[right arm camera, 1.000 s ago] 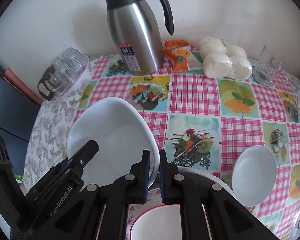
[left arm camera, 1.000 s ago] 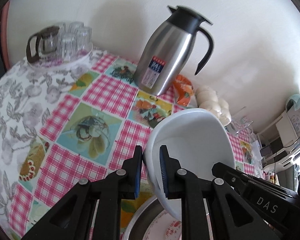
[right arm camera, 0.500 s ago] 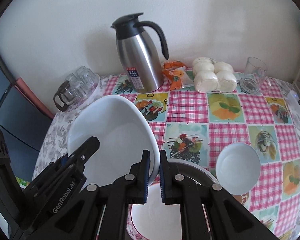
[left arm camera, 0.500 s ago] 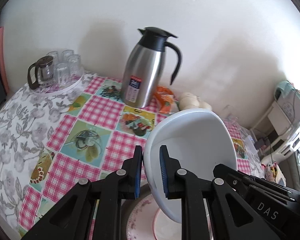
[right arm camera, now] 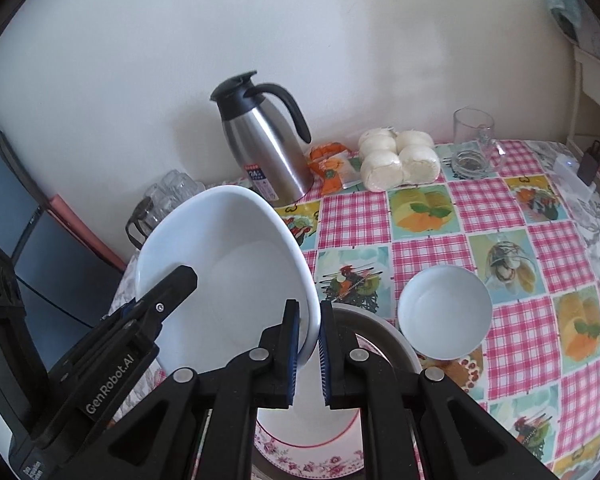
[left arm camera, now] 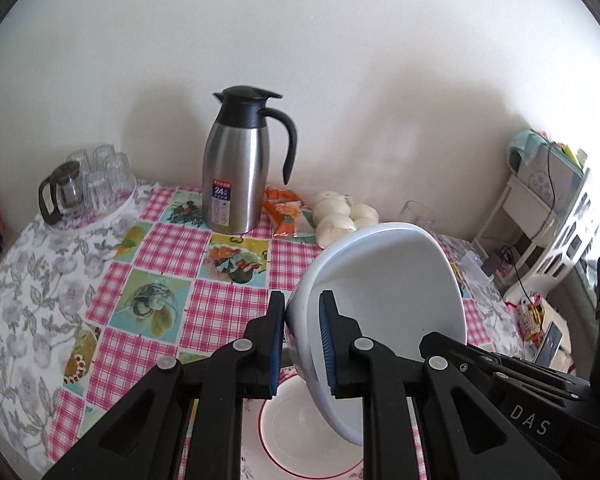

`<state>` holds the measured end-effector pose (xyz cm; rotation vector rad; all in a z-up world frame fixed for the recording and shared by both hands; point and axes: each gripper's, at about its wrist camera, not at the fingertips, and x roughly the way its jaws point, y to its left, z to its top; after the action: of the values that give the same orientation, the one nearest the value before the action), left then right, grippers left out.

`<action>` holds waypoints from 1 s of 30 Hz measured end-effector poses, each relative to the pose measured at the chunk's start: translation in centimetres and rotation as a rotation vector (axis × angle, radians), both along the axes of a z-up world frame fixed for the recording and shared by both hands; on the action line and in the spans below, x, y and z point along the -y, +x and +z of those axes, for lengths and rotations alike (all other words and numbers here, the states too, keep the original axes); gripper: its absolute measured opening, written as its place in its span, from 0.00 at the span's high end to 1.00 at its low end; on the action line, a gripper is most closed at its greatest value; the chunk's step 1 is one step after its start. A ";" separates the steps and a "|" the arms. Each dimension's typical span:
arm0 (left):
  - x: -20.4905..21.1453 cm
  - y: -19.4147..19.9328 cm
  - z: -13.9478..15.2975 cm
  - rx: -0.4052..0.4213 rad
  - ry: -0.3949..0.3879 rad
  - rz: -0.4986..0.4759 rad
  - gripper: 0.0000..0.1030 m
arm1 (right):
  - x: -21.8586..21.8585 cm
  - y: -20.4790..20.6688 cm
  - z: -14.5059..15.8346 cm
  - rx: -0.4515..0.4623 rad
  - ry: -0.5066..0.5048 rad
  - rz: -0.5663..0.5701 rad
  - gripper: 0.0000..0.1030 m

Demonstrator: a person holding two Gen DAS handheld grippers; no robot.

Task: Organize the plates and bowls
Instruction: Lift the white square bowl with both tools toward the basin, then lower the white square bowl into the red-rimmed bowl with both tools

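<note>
The left gripper (left arm camera: 300, 344) has its jaws clamped on the left rim of the large white bowl (left arm camera: 380, 292), and the right gripper (right arm camera: 309, 350) has its jaws clamped on the opposite rim. A bowl this wide and smooth would likely pivot in a single pinch, which is probably why two are used.

The bowl is in the air above the red-rimmed floral plate (right arm camera: 312, 436), which sits on a metal basin (right arm camera: 380, 330) on the tabletop (left arm camera: 160, 248) (only part of each shows past the grippers). Its mouth faces back toward the cameras and upward, and its base points toward the wall. It is tilted well off level, with the far rim high and the near rim low. It looks somewhat oval, with the long axis running away from the cameras.

To the right, a small white bowl (right arm camera: 444, 312) stands upright just beside the basin.
</note>
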<state>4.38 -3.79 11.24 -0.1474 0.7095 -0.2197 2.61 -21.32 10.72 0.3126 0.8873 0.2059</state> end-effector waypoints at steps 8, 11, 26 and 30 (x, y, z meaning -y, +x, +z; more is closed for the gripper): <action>1.7 -1.7 0.7 0.034 0.052 -0.035 0.83 | 1.7 -2.6 -0.5 0.040 0.065 -0.029 0.90; 2.4 -2.1 0.7 0.035 0.070 -0.046 0.83 | 2.0 -3.3 -0.7 0.049 0.066 -0.037 0.90; 2.4 -3.0 -0.6 -0.005 0.102 -0.039 0.83 | 2.0 -4.8 -1.7 0.033 0.043 -0.023 0.90; 2.0 -2.7 -1.8 -0.054 0.104 -0.025 0.83 | 1.6 -4.6 -2.4 0.008 0.046 -0.002 0.88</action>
<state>1.70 -5.78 9.46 -0.0458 0.7746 -0.2028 -2.02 -22.87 8.31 0.3556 0.8755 0.2253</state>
